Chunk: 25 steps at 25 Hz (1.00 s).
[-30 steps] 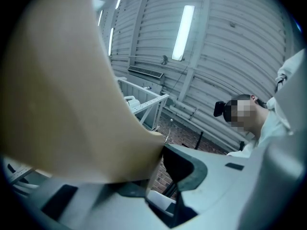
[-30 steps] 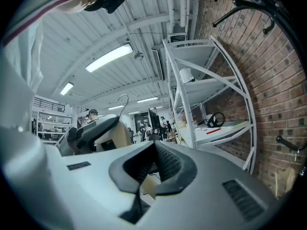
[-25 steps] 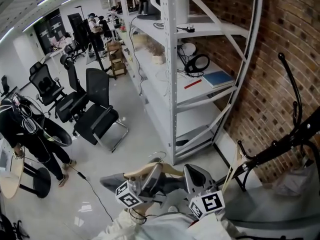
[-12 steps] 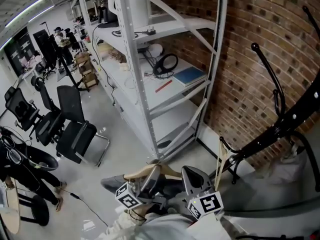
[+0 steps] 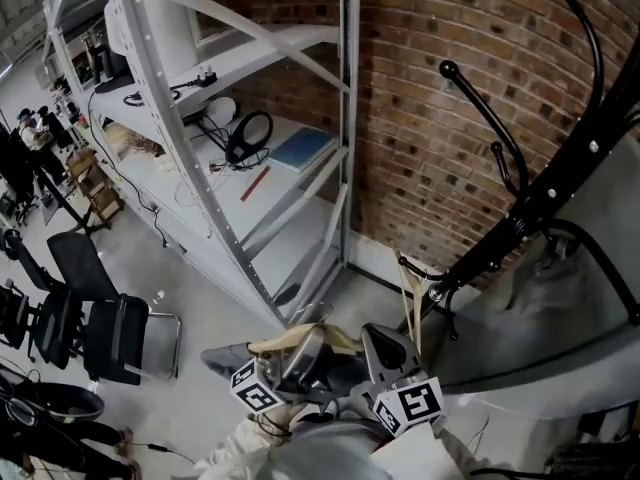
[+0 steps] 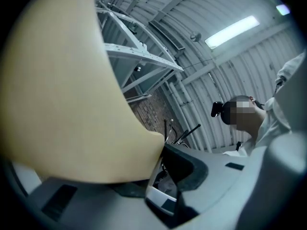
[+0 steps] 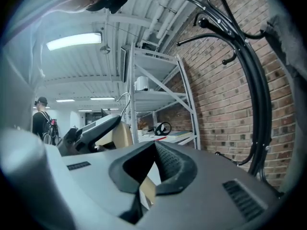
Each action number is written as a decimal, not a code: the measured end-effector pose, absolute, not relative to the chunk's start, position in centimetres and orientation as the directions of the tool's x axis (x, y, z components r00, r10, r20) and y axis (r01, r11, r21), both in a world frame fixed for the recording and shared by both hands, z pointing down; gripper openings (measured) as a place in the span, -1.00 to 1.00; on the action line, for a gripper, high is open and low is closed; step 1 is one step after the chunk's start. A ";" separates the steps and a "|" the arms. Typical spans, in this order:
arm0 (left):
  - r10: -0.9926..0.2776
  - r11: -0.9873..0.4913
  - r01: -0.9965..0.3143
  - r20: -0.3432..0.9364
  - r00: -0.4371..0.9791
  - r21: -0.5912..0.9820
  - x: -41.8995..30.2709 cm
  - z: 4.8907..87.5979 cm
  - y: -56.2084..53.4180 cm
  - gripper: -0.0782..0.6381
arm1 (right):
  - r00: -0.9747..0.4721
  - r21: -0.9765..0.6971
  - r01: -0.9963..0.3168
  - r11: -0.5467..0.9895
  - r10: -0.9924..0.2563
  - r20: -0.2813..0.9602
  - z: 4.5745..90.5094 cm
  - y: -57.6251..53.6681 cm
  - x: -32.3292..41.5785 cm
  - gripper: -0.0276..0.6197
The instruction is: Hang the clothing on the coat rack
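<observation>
A pale wooden hanger [image 5: 300,340] carrying grey clothing [image 5: 228,360] sits low in the head view, held between both grippers. My left gripper [image 5: 305,356] is shut on the hanger, whose wood [image 6: 62,95] fills most of the left gripper view above the jaws [image 6: 163,150]. My right gripper [image 5: 385,353] grips the hanger too: a strip of wood [image 7: 149,191] shows between its jaws [image 7: 151,171]. The black coat rack [image 5: 560,178] with curved hooks rises to the right, apart from the hanger. In the right gripper view the rack [image 7: 249,80] stands ahead on the right.
A brick wall [image 5: 440,88] is behind the rack. A white metal shelf unit [image 5: 230,168] with headphones and a blue book stands to the left. Grey cloth [image 5: 555,283] hangs on the rack's right side. Office chairs [image 5: 110,333] stand far left.
The head view has swung to the right: the coat rack and brick wall now fill more of it, the office area has slid off left. Both grippers keep holding the hanger.
</observation>
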<state>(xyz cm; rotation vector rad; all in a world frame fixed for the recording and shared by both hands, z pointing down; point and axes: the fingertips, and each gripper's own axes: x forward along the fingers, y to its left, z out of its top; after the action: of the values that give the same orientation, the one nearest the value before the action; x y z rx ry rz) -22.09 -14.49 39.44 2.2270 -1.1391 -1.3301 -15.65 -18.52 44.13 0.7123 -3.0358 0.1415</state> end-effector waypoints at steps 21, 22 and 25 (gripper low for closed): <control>-0.506 -0.813 -0.100 -0.612 0.607 0.573 -13.0 39.1 -17.1 -0.49 | -0.481 -0.068 -0.876 0.477 -0.874 0.061 44.4 -15.4 -3.3 -0.84; -0.499 -0.813 -0.085 -0.614 0.611 0.576 -12.5 39.1 -17.1 -0.49 | -0.470 -0.067 -0.882 0.466 -0.881 0.061 44.4 -15.2 -2.9 -0.84; -0.479 -0.813 -0.046 -0.620 0.622 0.581 -11.0 39.0 -16.8 -0.49 | -0.446 -0.073 -0.894 0.442 -0.894 0.043 43.9 -14.6 -1.5 -0.84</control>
<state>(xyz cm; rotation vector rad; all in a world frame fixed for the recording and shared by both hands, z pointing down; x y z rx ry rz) -10.98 -16.82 38.96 2.3239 -0.4114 -1.1005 -1.48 -14.59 43.89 1.6546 -2.6699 0.1327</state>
